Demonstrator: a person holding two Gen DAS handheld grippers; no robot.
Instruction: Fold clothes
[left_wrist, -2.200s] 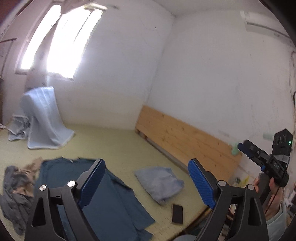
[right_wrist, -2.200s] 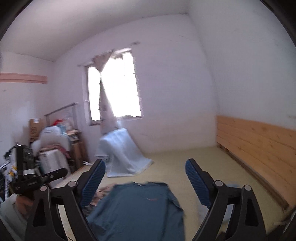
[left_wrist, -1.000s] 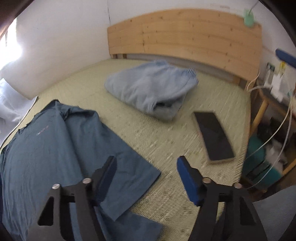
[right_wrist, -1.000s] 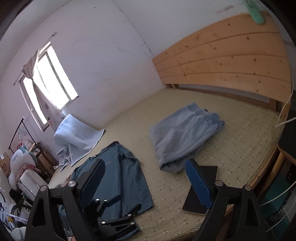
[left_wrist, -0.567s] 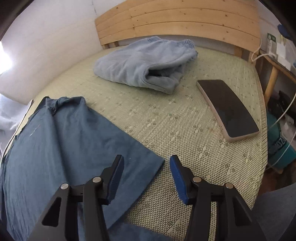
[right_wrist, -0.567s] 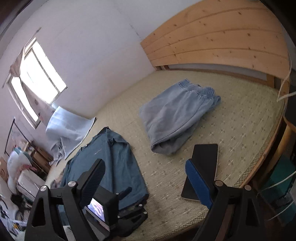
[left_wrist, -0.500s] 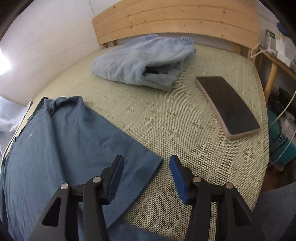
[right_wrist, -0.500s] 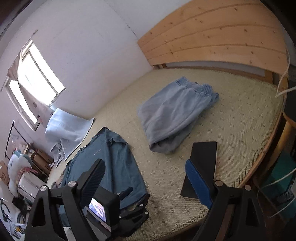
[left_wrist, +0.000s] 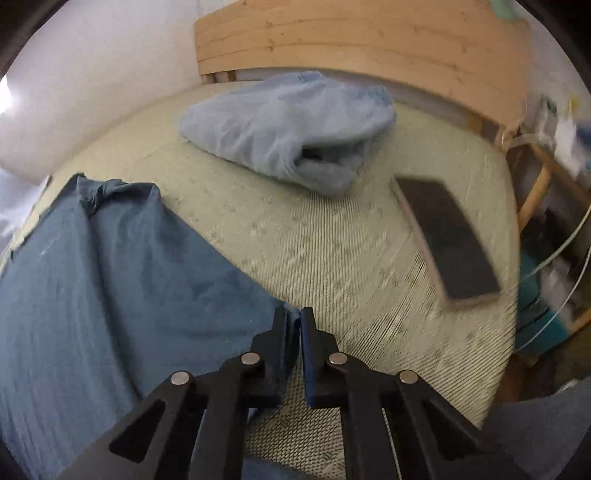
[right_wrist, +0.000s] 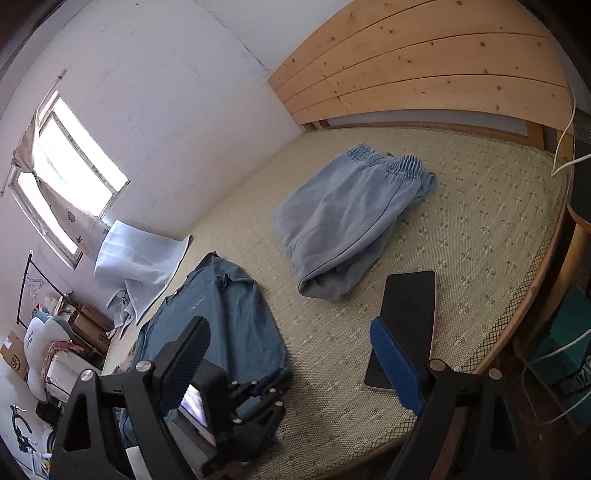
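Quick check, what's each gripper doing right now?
Left gripper: closed on the corner of the dark blue shirt.
Right gripper: open, holding nothing.

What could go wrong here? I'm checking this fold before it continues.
The left hand-held gripper pinches only the corner tip of the dark blue T-shirt, so it might slip out when lifted. The phone lies near the bed's edge; dragged cloth could perhaps knock it off. The right hand-held gripper is open, holding nothing.
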